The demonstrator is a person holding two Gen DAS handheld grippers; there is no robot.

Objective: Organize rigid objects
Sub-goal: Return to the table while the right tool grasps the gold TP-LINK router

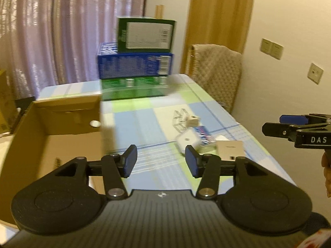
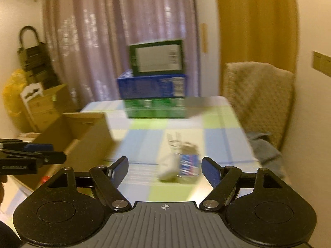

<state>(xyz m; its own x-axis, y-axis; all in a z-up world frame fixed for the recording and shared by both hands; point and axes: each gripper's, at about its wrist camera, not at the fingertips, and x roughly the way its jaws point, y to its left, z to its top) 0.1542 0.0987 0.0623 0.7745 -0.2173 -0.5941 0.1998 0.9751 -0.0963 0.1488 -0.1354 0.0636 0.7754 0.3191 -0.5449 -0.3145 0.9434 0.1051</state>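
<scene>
Several small rigid items lie in a cluster on the checked tablecloth [image 1: 140, 124]: a white cube-like box [image 1: 187, 139], a blue-and-red pack [image 1: 203, 135], a clear plastic case [image 1: 180, 117], a small beige block [image 1: 193, 121] and a flat tan box [image 1: 230, 147]. My left gripper [image 1: 161, 161] hovers open just short of them, with nothing between its pads. To its left stands an open cardboard box [image 1: 62, 124]. In the right wrist view, my right gripper [image 2: 165, 169] is open and holds nothing. The blurred white box [image 2: 168, 167] and blue pack [image 2: 189, 165] lie beyond its fingertips.
At the table's far end stands a stack: a green box [image 1: 145, 34] on a blue box [image 1: 134, 65] on a green case [image 1: 134, 88]. A chair draped with a towel [image 2: 256, 95] and a grey cloth [image 2: 264, 150] flank the right edge. Curtains hang behind.
</scene>
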